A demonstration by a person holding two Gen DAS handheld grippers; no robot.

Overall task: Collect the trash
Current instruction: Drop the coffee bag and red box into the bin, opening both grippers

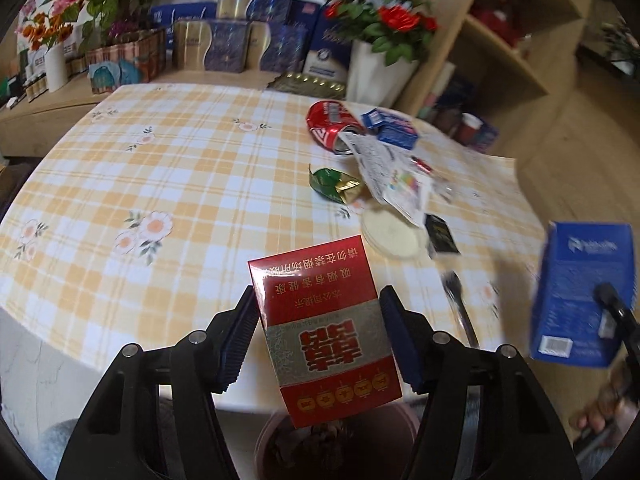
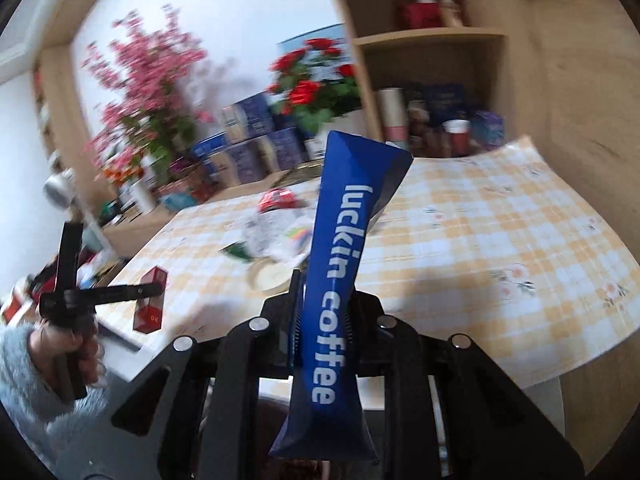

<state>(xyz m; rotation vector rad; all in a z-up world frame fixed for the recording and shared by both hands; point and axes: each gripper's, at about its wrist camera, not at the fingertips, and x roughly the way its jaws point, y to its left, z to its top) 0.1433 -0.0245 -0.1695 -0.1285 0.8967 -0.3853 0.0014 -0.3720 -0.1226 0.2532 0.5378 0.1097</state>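
Observation:
A red cigarette pack [image 1: 324,328] stands between the fingers of my left gripper [image 1: 318,336]; the right pad touches it, a gap shows at the left pad, over a dark red bin [image 1: 280,444] below the table edge. My right gripper [image 2: 322,320] is shut on a flattened blue luckin coffee bag [image 2: 332,280], which also shows in the left wrist view [image 1: 580,292]. On the table lie a crushed red can [image 1: 332,124], a blue carton [image 1: 390,126], printed paper [image 1: 384,172], a green-gold wrapper [image 1: 334,184], a white lid [image 1: 390,234], a black packet [image 1: 440,234] and a fork [image 1: 458,300].
The round table has a yellow checked cloth [image 1: 160,184]. Boxes [image 1: 240,40] and flower pots [image 1: 376,20] stand on a counter behind it. Wooden shelves [image 1: 512,52] rise at the right. The person's hand with the left gripper shows in the right wrist view [image 2: 72,312].

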